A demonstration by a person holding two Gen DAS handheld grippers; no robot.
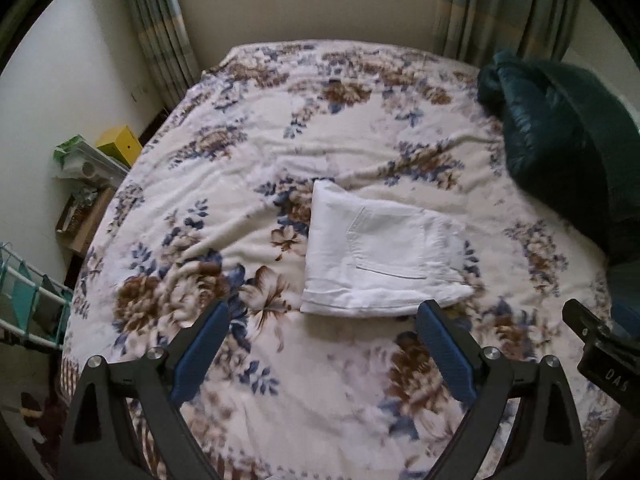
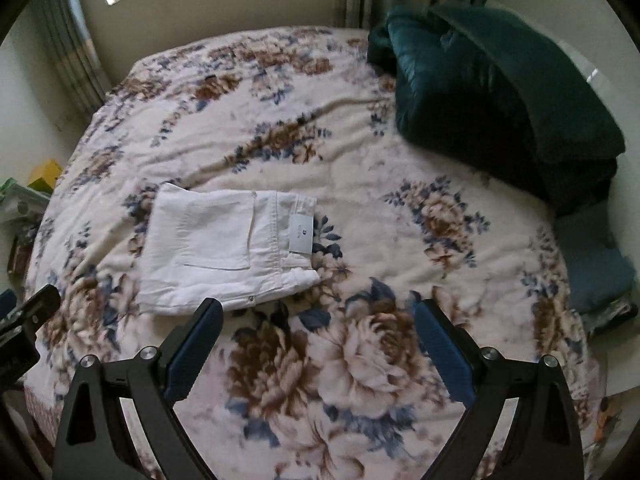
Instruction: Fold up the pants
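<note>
Now avoid snagging folded white pants (image 1: 376, 256) at 12 o'clock with released, empty left gripper (image 1: 322, 320) or right gripper (image 2: 318, 316), undoing folds.

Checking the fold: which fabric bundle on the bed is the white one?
The folded pants, flat mid-bed with a back pocket showing. The dark green bundle sits heaped at the far right.

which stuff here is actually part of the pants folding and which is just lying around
Part of the job:
- white pants, folded on the floral bedspread
- left gripper and right gripper, both open and empty

Just lying about:
- dark green quilt
- blue pillow
- yellow box
</note>
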